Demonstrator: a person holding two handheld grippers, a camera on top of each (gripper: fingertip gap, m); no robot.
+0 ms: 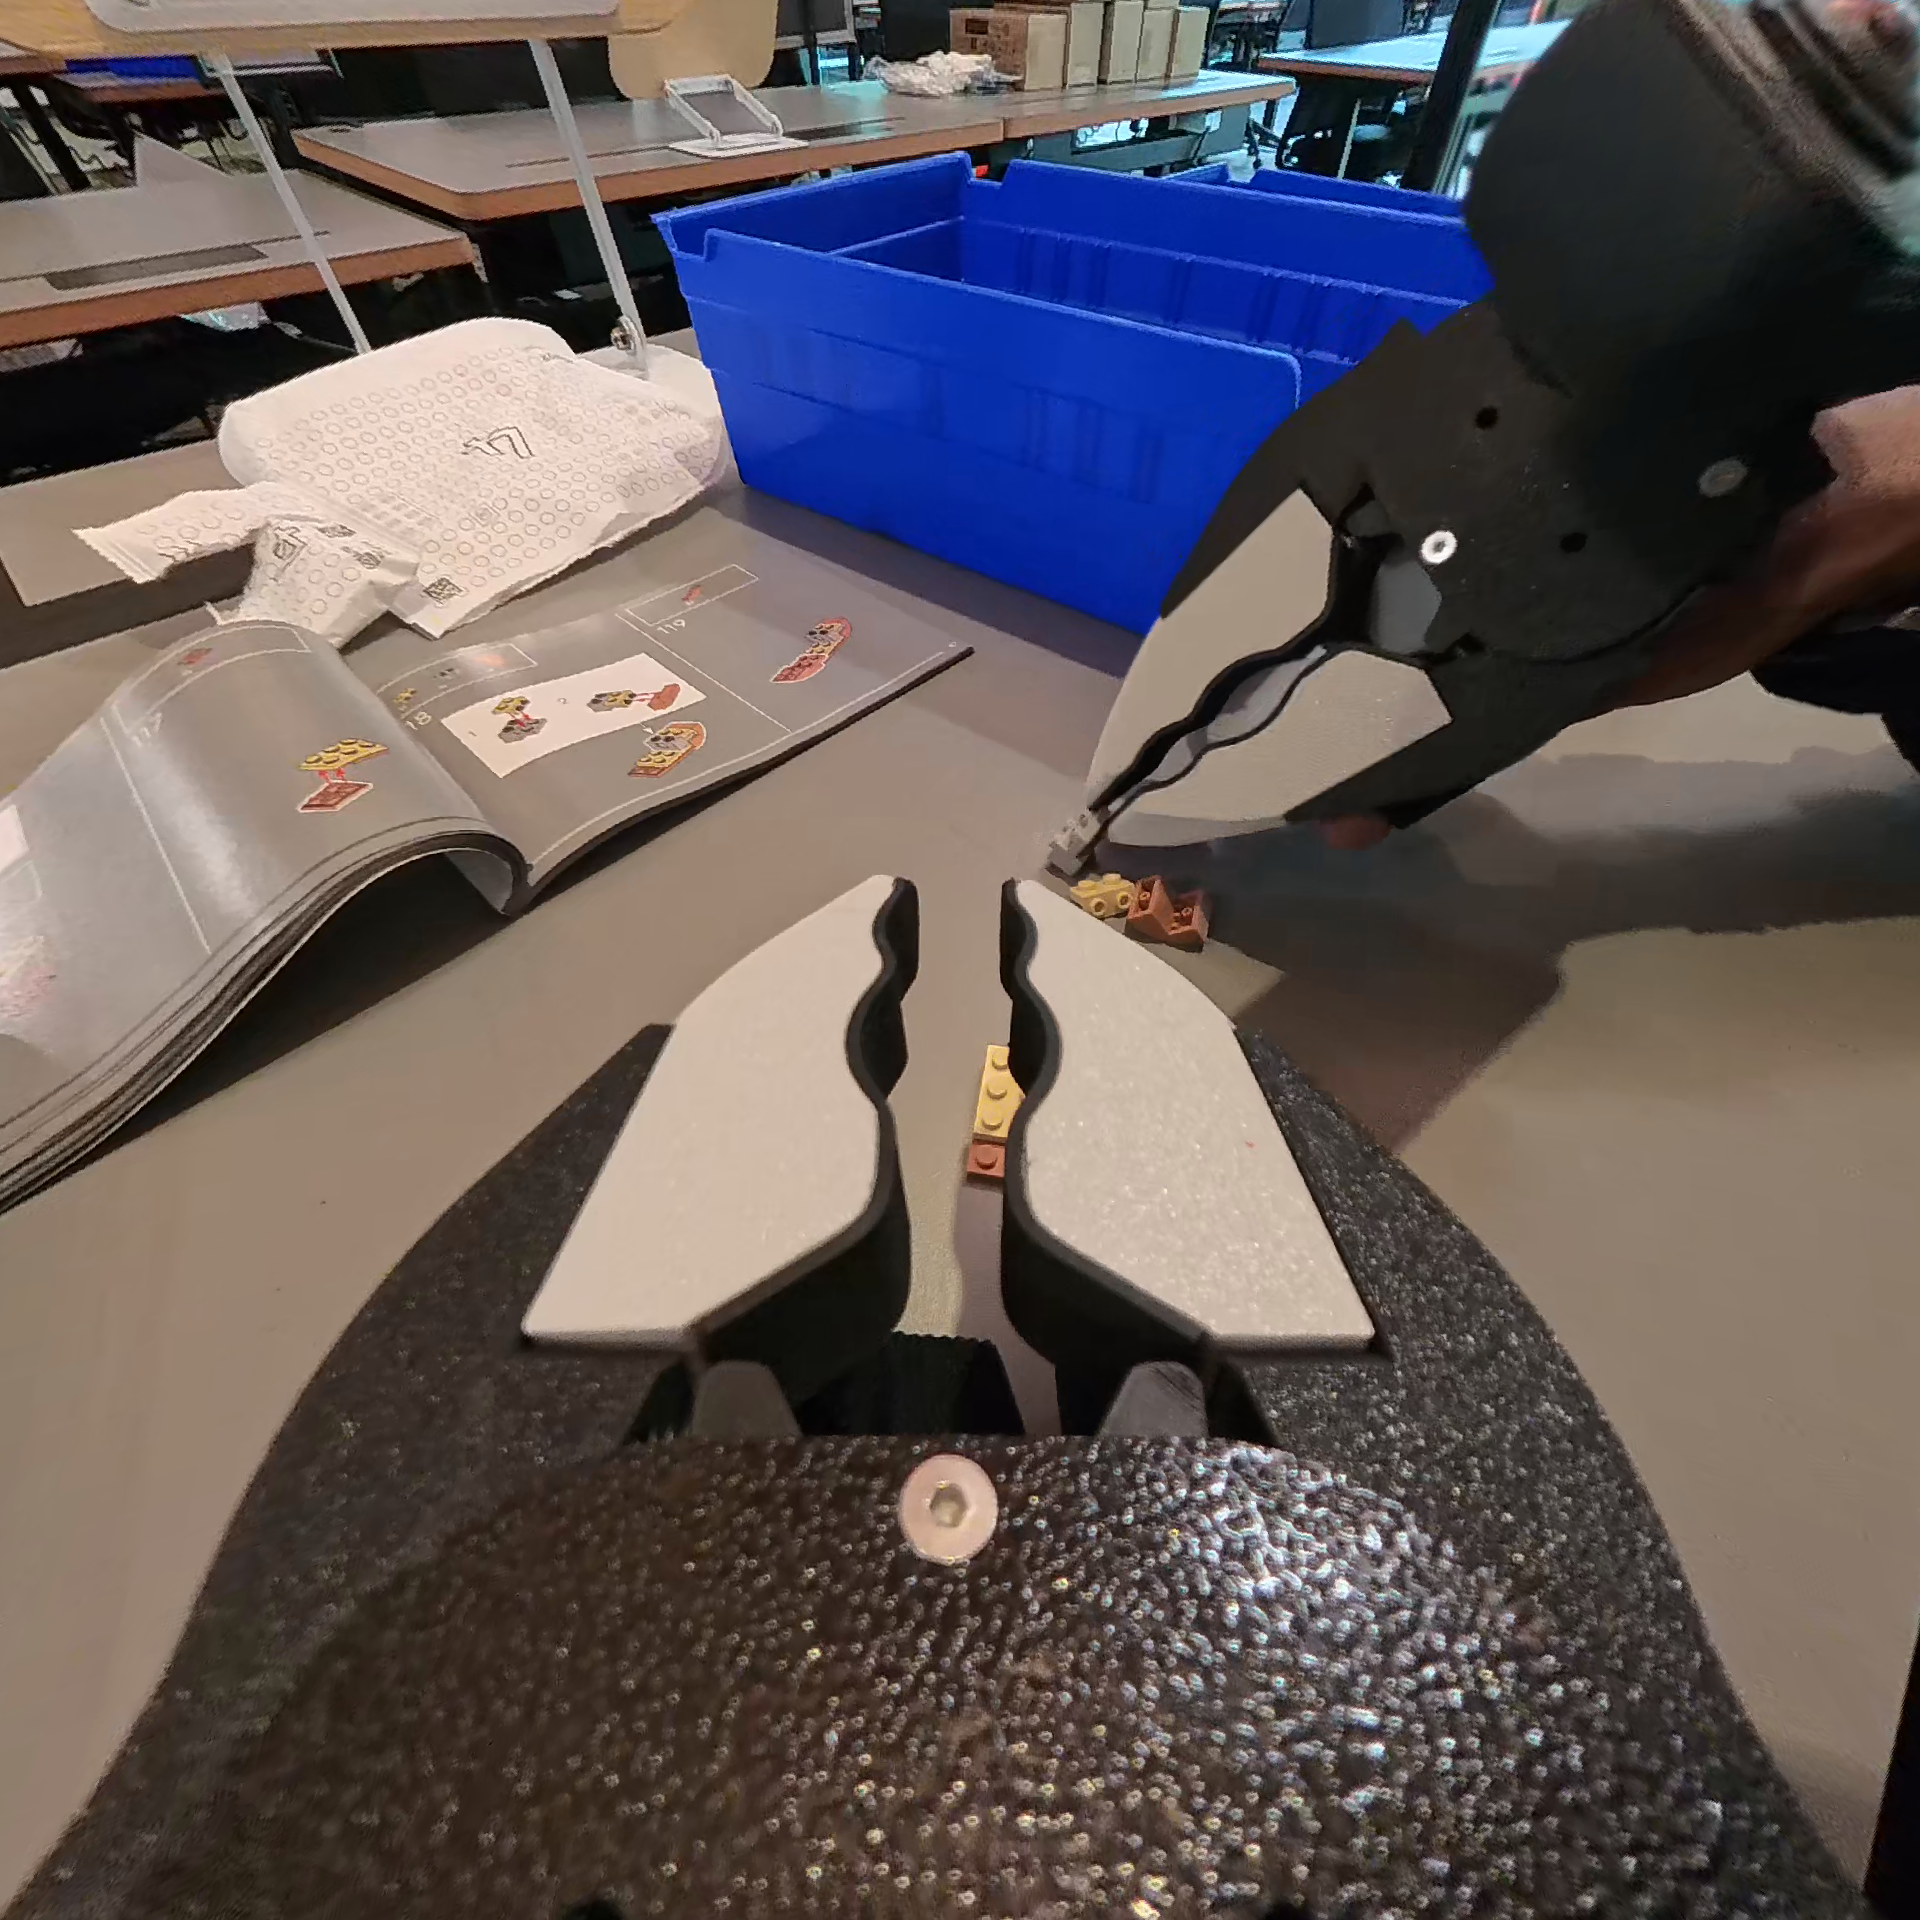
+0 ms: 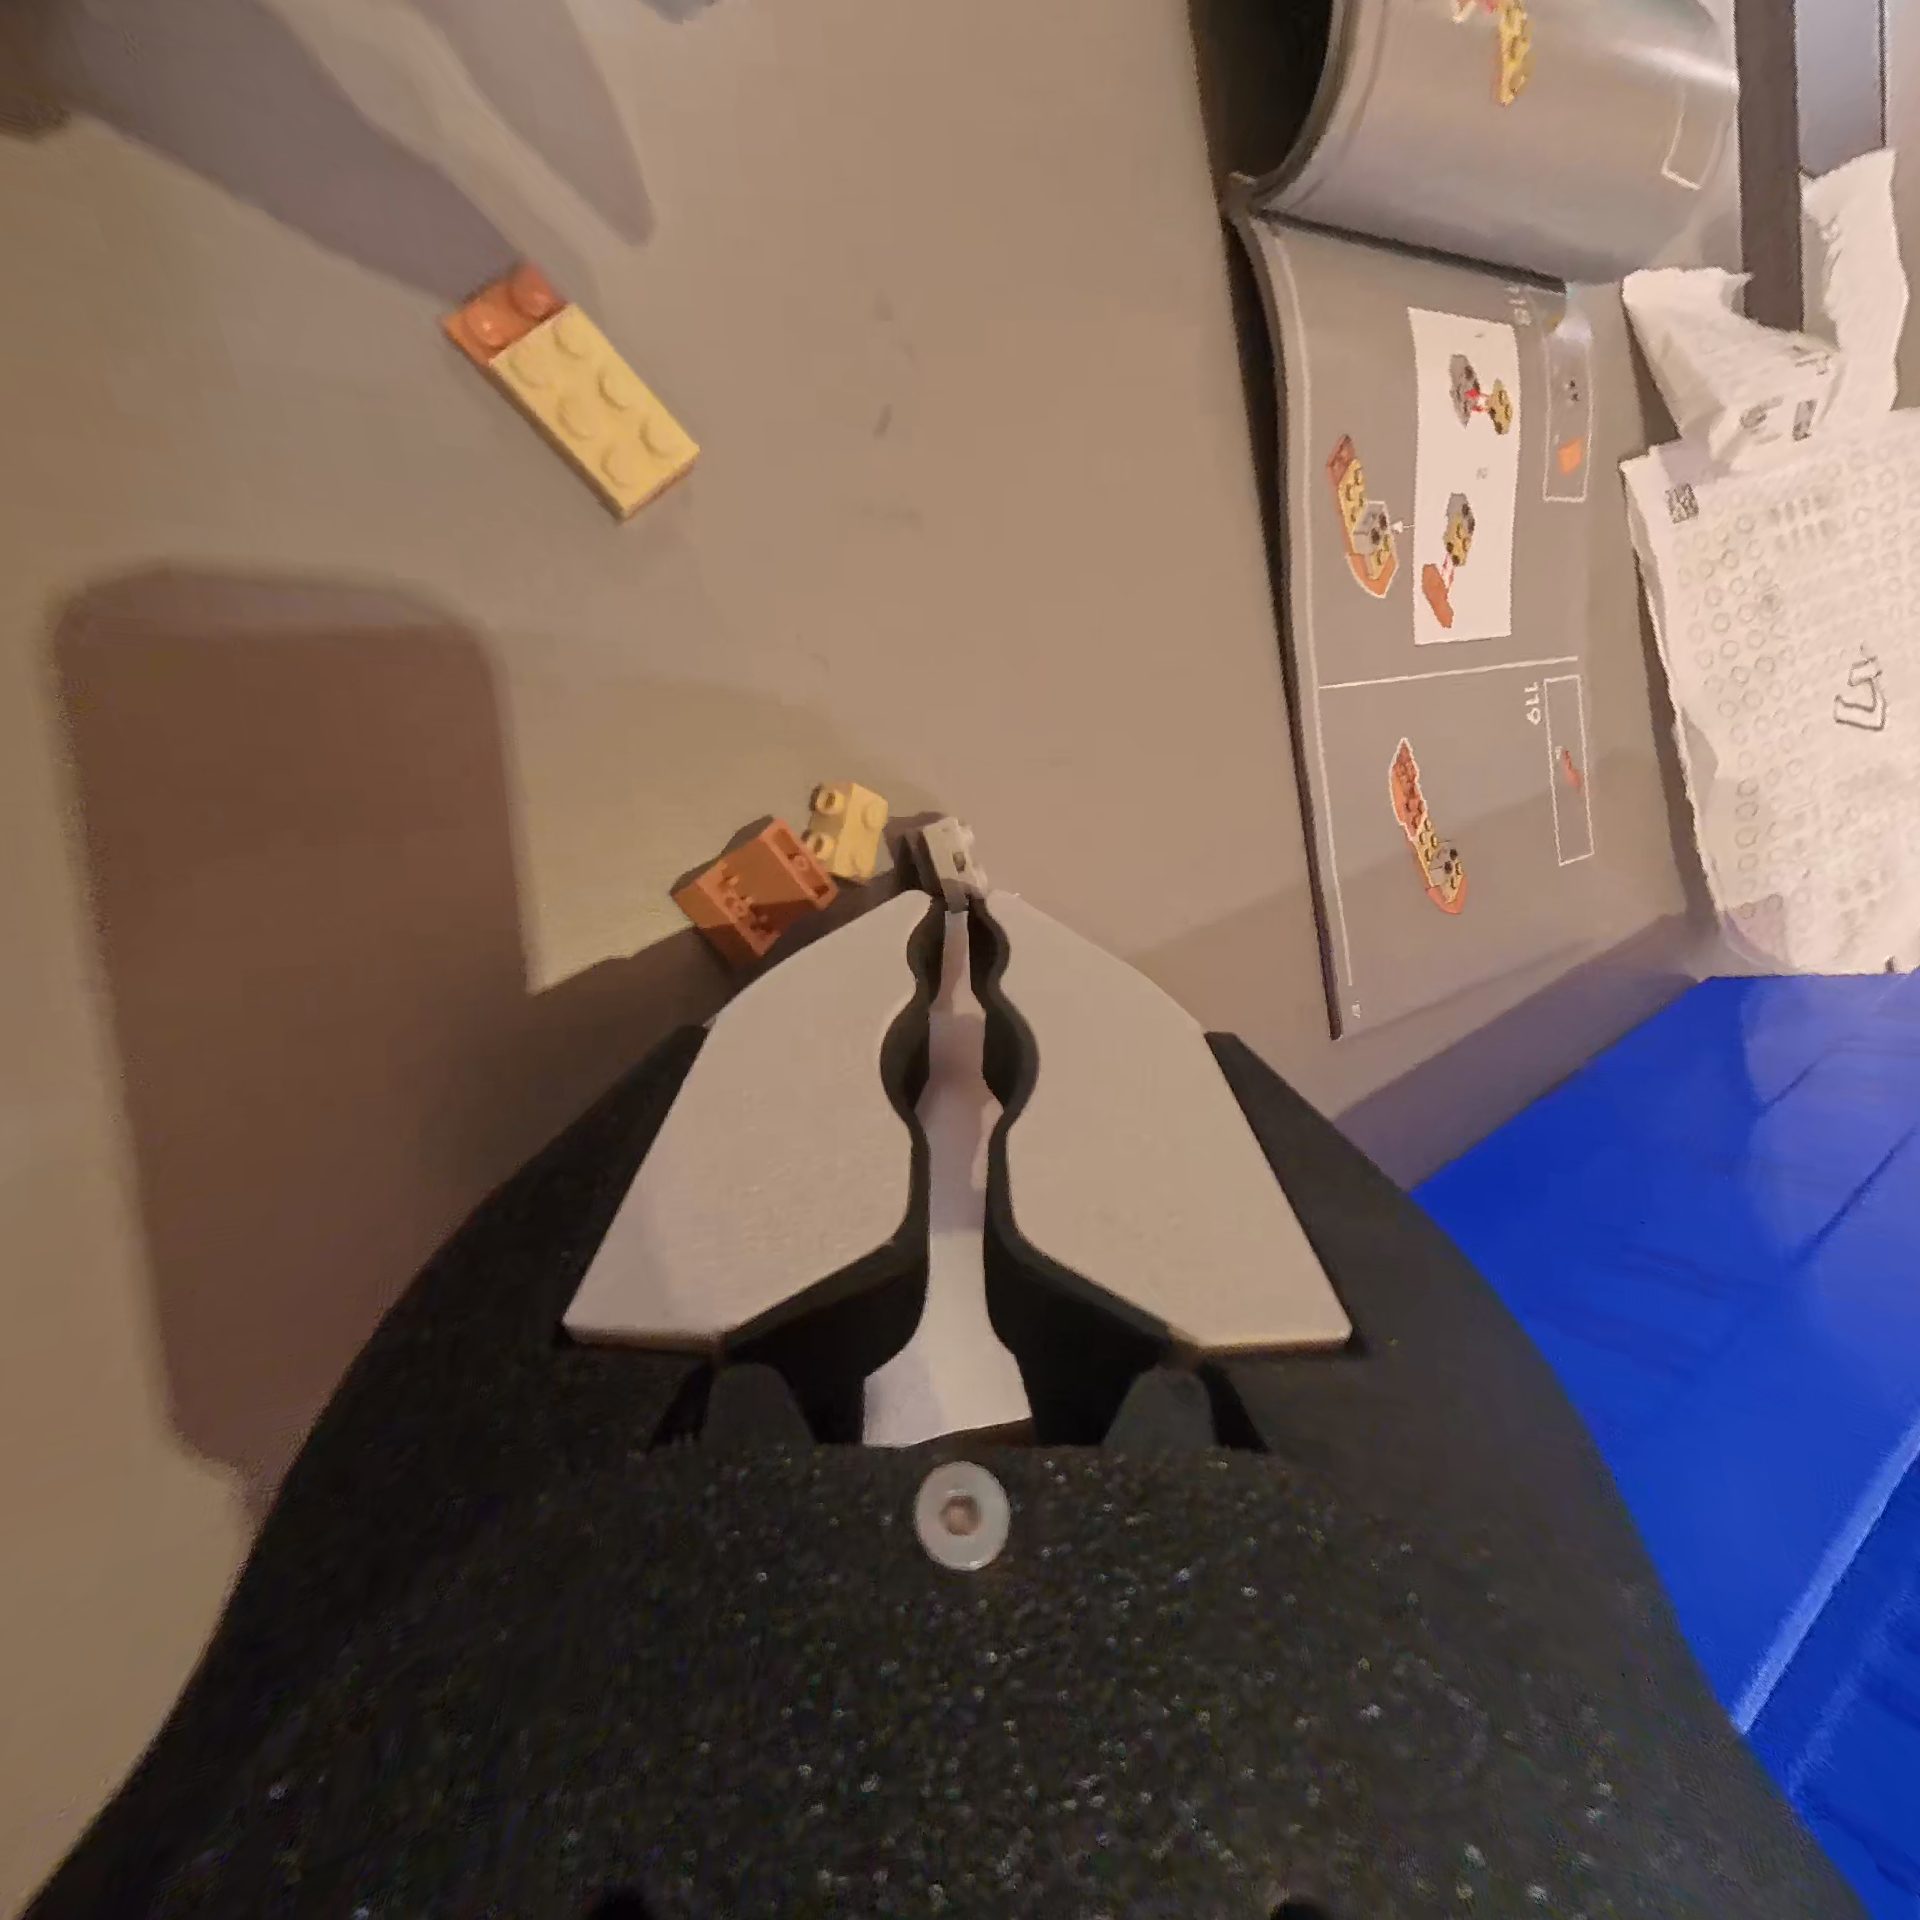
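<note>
The right hand-held gripper (image 2: pixel 954 902) is nearly closed, its tips pinching a small grey brick (image 2: pixel 948 850) low over the bench (image 2: pixel 935 468). At its 10 o'clock lie a tan brick (image 2: pixel 850 826) and a brown brick (image 2: pixel 753 881). The left hand-held gripper (image 1: pixel 958 891) stands slightly open and empty above a tan plate (image 1: pixel 995 1091). A booklet (image 1: pixel 582 717) lies at 10 o'clock, a blue bin (image 1: pixel 987 416) at 12.

The left gripper (image 1: pixel 958 894) points toward twelve o'clock, level and low, its two fingers standing a little apart with nothing pressed between the tips. The right gripper (image 1: pixel 1091 826) comes in from two o'clock, tilted steeply down — its fingertips are pinched together on a small grey brick (image 2: pixel 951 852). A hand (image 1: pixel 1860 540) grips its body at three o'clock.
</note>
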